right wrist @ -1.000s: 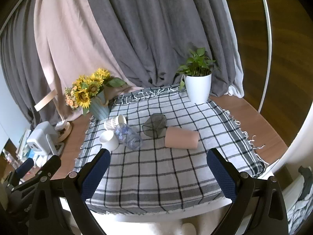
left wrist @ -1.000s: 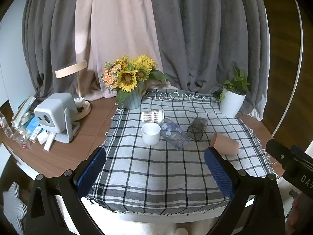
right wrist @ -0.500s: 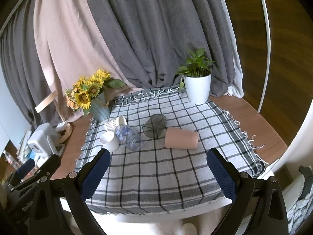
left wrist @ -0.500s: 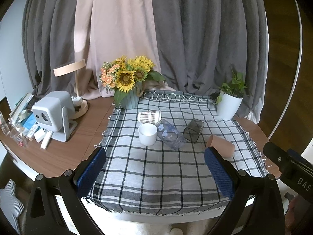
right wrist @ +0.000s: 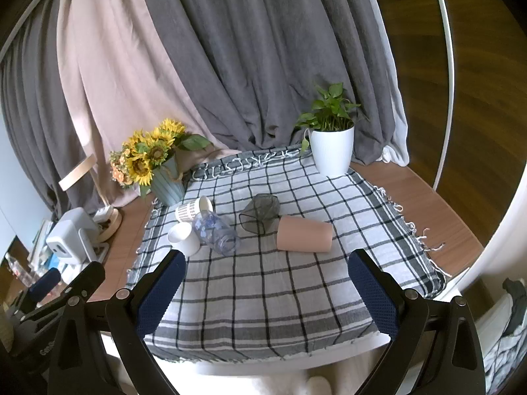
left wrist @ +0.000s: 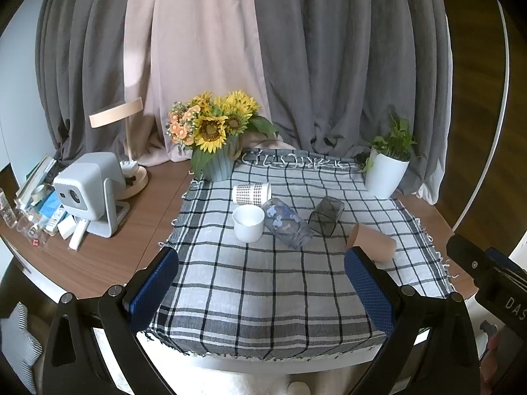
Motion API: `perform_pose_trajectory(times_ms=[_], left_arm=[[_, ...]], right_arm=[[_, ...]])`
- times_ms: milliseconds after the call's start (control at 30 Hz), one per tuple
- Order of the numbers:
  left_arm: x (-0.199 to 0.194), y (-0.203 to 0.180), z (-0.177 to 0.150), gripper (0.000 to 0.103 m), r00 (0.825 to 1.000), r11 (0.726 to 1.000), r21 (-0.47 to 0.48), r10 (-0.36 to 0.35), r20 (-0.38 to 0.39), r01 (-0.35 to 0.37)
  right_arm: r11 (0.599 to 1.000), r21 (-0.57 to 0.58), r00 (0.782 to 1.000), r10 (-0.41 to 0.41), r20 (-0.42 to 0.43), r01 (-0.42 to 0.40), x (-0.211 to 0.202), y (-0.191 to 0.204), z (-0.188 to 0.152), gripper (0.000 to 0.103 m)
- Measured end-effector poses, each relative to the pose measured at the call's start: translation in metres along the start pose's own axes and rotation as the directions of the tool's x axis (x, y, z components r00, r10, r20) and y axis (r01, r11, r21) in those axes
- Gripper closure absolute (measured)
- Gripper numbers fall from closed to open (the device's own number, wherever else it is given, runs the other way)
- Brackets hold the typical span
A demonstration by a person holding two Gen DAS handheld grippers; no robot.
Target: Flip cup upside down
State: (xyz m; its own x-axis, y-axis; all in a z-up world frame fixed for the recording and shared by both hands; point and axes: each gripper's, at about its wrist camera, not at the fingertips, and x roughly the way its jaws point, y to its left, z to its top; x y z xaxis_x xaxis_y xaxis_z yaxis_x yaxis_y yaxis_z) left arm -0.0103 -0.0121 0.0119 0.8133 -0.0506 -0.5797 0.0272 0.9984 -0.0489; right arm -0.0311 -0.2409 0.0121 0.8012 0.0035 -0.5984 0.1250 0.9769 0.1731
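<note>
Several cups sit on a checked cloth. A white cup stands upright. A patterned paper cup, a blue floral glass, a dark smoky glass and a tan cup lie on their sides. My left gripper and right gripper are both open and empty, held above the cloth's near edge, short of the cups.
A sunflower vase stands at the cloth's back left and a white plant pot at the back right. A projector, a lamp and clutter sit on the wooden table on the left. Curtains hang behind.
Both grippers have shifted only slightly; the left wrist view has drawn back and up a little. The cups have not moved.
</note>
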Motion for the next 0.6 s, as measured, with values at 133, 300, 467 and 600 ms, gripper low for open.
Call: perform_pose_trajectory(times_ms=[133,300,467,600], left_arm=[[-0.0002,-0.0006,0.0001,0.0,1.0,1.0,0.001,-0.001,0.001,0.001],[0.0003,0.0004,0.0013,0.0,1.0,1.0,0.001,-0.002,-0.001,0.002],[0.0,-0.0008,0.001,0.0,1.0,1.0,0.0,-0.002,-0.001,0.002],[0.0004,-0.0005,0.0012,0.0,1.0,1.0,0.002,0.0,-0.001,0.0]], right_arm=[[1.0,0.0,1.0,0.0,0.001,0.0,-0.0004,-0.0006,0.0002,0.004],[1.0,0.001,1.0,0.0,0.002,0.0,-0.0003,-0.0002,0.0,0.004],[1.0,0.001,1.0,0.0,0.003,0.0,-0.0007,0.0002,-0.0001,0.004],[1.0,0.001,1.0,-0.001,0.004,0.001,-0.0001,0.0012,-0.0008,0.004]])
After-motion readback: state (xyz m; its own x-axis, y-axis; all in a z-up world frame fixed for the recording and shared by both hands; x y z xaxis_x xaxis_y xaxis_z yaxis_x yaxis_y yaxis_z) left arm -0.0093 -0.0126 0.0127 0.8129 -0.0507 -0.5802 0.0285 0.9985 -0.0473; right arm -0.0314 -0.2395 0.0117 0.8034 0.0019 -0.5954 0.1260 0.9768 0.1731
